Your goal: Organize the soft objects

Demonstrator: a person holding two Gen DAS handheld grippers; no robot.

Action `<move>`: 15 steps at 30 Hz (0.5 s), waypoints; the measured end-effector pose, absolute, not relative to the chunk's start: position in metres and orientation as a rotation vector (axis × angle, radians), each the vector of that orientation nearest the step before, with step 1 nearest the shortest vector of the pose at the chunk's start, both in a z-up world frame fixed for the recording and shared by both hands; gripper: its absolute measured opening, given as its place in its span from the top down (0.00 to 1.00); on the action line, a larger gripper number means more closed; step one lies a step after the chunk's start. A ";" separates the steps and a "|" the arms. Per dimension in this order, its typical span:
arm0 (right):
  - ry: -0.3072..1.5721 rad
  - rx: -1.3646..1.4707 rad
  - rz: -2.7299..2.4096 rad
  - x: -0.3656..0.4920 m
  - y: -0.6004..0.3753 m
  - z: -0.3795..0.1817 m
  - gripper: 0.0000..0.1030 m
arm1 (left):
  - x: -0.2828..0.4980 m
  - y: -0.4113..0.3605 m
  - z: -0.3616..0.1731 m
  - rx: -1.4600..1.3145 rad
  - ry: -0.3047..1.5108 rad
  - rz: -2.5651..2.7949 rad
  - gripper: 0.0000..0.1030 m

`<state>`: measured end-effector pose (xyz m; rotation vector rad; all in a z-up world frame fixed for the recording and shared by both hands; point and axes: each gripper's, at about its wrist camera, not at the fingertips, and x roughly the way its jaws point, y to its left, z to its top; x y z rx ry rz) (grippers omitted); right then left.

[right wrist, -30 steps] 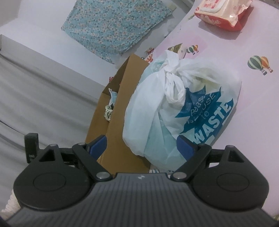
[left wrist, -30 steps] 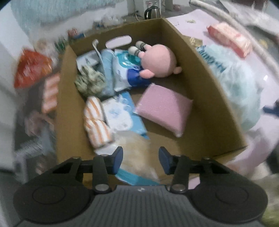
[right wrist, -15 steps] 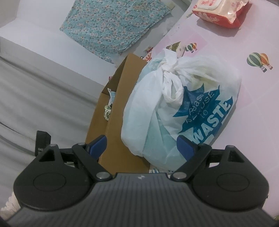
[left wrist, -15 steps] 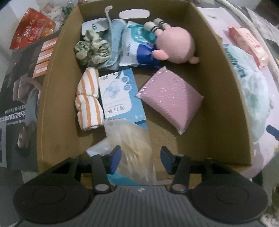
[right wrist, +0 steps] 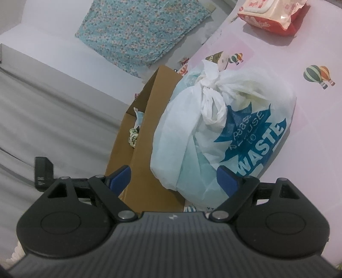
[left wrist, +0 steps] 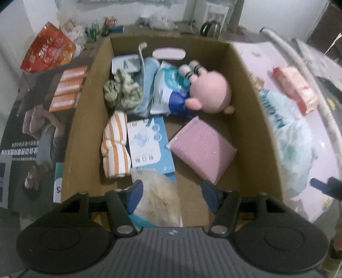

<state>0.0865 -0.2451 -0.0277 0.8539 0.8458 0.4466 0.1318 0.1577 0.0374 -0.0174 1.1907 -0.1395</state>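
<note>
- While the left gripper (left wrist: 171, 195) hangs over the near wall of the cardboard box (left wrist: 254, 119), a crumpled clear plastic bag (left wrist: 159, 192) lies below it at the box's near edge; the jaws have just been opening and now stand released, the bag loose between them, whether it brushes the left pad I cannot tell.
- The bag is pale, yellowish and wrinkled, its long axis running from the near wall toward the box's middle, its far end over a blue-and-white packet (left wrist: 149, 145).
- Left of that packet lies an orange-striped rolled cloth (left wrist: 115, 145); right of it a pink pad (left wrist: 203, 147) sits skewed on the box floor.
- Toward the far wall rest a green patterned scrunchie (left wrist: 123, 92), a wipes pack (left wrist: 168, 96) and a pink plush toy (left wrist: 210, 94).
- Outside the right wall leans a knotted white shopping bag (right wrist: 224, 132) with blue print, on a pink mat (right wrist: 310, 53).
- The right gripper (right wrist: 174, 178) points at that bag, jaws spread wide, gripping nothing.
- A red-and-white tissue pack (right wrist: 275, 15) lies at the mat's far edge.
</note>
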 end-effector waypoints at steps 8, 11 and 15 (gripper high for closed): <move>0.853 0.833 0.469 0.090 -0.235 -0.022 0.15 | 0.124 0.169 0.045 -0.035 1.172 -0.086 0.29; 0.864 0.809 0.523 0.098 -0.223 -0.009 0.15 | 0.118 0.177 0.054 -0.059 1.112 -0.052 0.29; 0.849 0.711 0.670 0.117 -0.188 0.036 0.15 | 0.091 0.190 0.077 -0.123 0.939 -0.021 0.22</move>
